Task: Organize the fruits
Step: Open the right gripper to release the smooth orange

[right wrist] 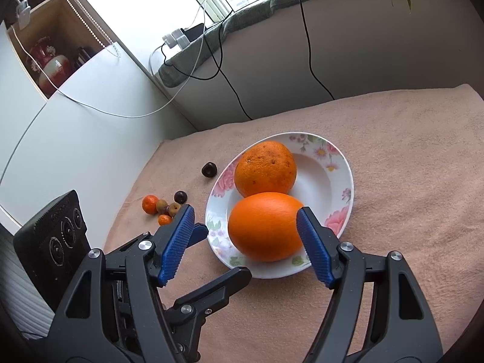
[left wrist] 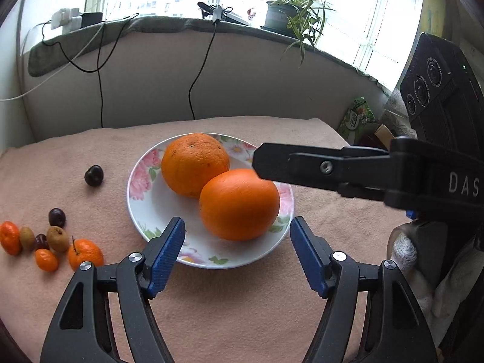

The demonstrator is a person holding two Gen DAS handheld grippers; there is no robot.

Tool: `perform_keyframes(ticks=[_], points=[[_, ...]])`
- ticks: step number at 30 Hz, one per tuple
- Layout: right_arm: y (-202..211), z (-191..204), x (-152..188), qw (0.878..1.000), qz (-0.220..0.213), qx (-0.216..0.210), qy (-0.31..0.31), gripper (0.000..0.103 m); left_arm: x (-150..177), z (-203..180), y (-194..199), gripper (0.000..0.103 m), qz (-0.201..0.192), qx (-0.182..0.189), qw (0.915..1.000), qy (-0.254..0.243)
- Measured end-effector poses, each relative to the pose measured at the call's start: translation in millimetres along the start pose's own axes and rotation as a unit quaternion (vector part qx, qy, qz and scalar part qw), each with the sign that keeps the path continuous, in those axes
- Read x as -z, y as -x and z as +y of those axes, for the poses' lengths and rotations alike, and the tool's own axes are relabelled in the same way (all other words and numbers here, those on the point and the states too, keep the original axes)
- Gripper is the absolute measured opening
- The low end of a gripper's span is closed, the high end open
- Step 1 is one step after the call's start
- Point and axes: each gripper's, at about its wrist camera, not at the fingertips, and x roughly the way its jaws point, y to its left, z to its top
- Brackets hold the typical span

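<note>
A white floral plate (left wrist: 137,208) on the pink cloth holds two oranges. The speckled orange (left wrist: 195,163) lies at the back and the smooth orange (left wrist: 239,204) in front. My left gripper (left wrist: 237,249) is open at the plate's near rim, with gaps between its blue pads and the smooth orange. In the right wrist view, my right gripper (right wrist: 246,243) is open around the smooth orange (right wrist: 264,227). Its right pad sits at the fruit's side and its left pad stands well clear. A black finger (left wrist: 302,163) of the right gripper reaches in over the plate.
Small fruits lie loose on the cloth left of the plate: a stemmed mandarin (left wrist: 86,254), a kumquat (left wrist: 46,260), another mandarin (left wrist: 9,237), brown longans (left wrist: 57,238) and dark cherries (left wrist: 93,175). A wall with hanging cables (left wrist: 99,90) rises behind the table, with a potted plant (left wrist: 290,15) on the sill.
</note>
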Motion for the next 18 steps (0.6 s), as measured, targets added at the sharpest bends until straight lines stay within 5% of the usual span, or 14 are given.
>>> perform_keyframes(ticks=[11, 14, 18], points=[[16, 0, 4, 1.0, -0.024, 0.013, -0.005, 0.075, 3, 11, 18, 0.073, -0.011, -0.016, 0.9998, 0.004], [19, 5, 5, 0.999, -0.036, 0.016, 0.0, 0.086, 4, 14, 25, 0.073, -0.017, -0.023, 0.9996, 0.004], [18, 13, 8, 0.999, -0.041, 0.024, 0.013, 0.087, 10, 19, 32, 0.073, -0.018, -0.036, 0.9992, -0.002]])
